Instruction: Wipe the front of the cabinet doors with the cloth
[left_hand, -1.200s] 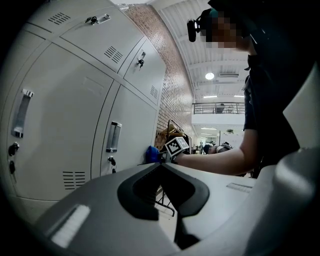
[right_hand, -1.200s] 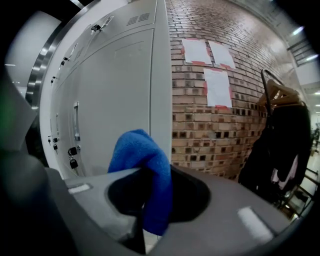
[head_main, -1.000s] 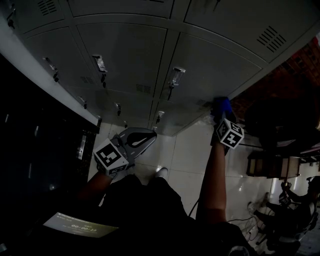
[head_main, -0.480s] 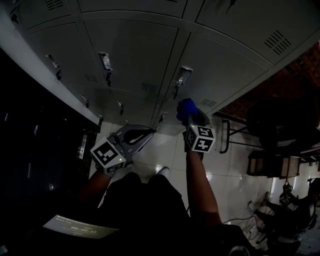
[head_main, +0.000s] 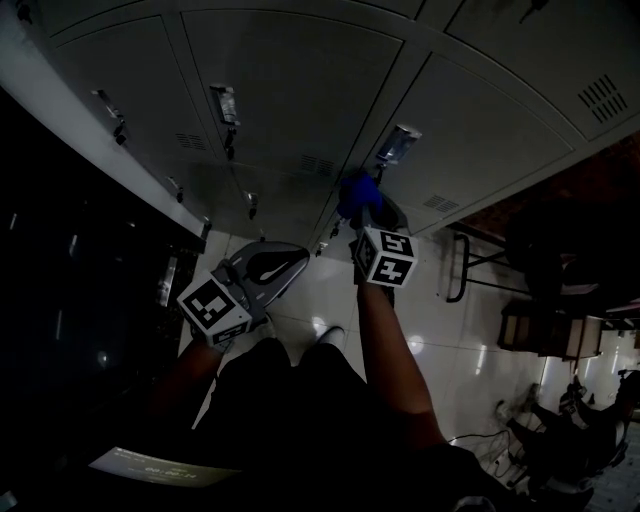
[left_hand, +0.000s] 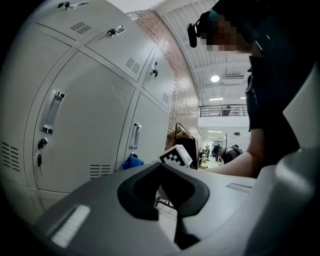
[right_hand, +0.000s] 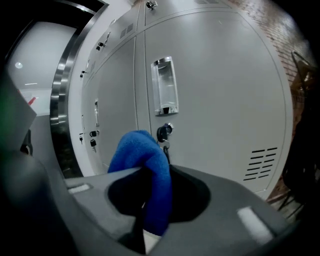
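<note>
Head view: the right gripper (head_main: 368, 213) is up at the grey cabinet doors (head_main: 290, 90) with the blue cloth (head_main: 356, 192) bunched in its tip, just below a door handle (head_main: 398, 146). Can't tell if the cloth actually touches the metal. The left gripper (head_main: 285, 265) hangs lower, over the white floor tiles (head_main: 400, 310), well clear of the doors. There's a dark chair frame (head_main: 462, 262) off to the right.

Left gripper view: the left gripper (left_hand: 167, 192) has its jaws pressed together with nothing in them. Beyond it you see the cloth (left_hand: 131, 162) and the right gripper's marker cube (left_hand: 176, 156) next to a door, plus a brick wall (left_hand: 172, 50).

Right gripper view: the right gripper (right_hand: 150, 200) is clamped on the cloth (right_hand: 145, 160), which partly blocks the lock and key (right_hand: 164, 133) under the handle (right_hand: 165, 86). Vent slots (right_hand: 260, 163) sit lower right, and a steel frame (right_hand: 64, 100) stands at left.
</note>
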